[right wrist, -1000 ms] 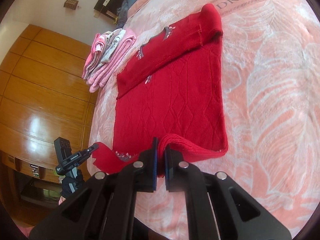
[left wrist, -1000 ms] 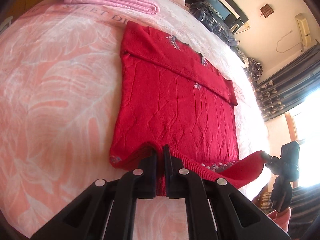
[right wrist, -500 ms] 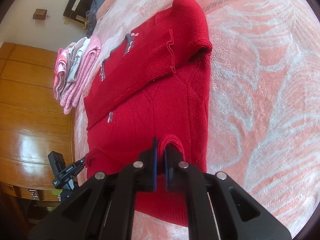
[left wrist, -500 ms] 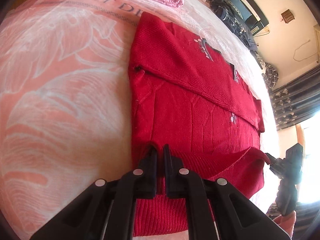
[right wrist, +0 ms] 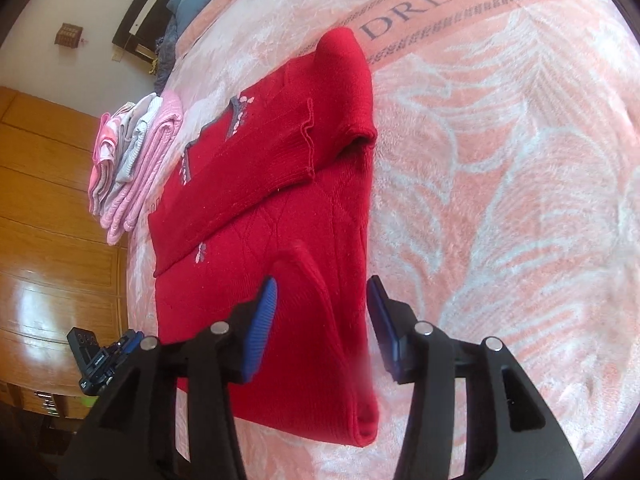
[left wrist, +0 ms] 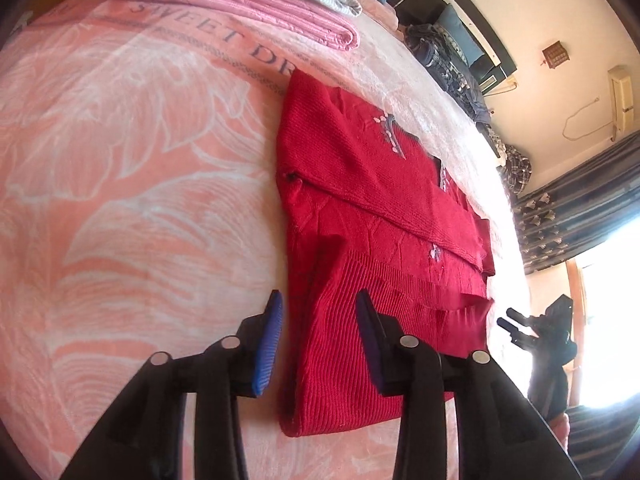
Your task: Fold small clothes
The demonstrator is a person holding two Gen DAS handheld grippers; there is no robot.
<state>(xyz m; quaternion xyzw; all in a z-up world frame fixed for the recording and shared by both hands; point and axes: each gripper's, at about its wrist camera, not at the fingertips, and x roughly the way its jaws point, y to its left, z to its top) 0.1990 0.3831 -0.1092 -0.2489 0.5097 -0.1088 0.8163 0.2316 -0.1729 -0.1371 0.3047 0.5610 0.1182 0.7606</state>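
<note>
A red knit sweater [left wrist: 372, 208] lies on the pink patterned bedspread [left wrist: 140, 220], its sleeves folded across the chest and its ribbed hem folded up over the body. My left gripper [left wrist: 318, 312] is open just above the hem's left corner, with nothing between its blue pads. In the right wrist view the same red sweater [right wrist: 280, 208] shows its hem fold [right wrist: 312, 320] under my right gripper [right wrist: 320, 296], which is open and holds nothing. Each gripper appears in the other's view, the right gripper [left wrist: 536, 328] and the left gripper [right wrist: 100, 356], at the sweater's far side.
A stack of folded pink and grey clothes [left wrist: 248, 4] sits at the bed's far end, also seen as the folded stack [right wrist: 132, 164]. Dark clothes [left wrist: 452, 64] lie by the headboard. A wooden wardrobe [right wrist: 48, 208] stands beside the bed. Curtains [left wrist: 580, 208] hang at the right.
Both grippers carried the sweater's hem up over the body, then opened and let go. The hem now rests folded on the sweater.
</note>
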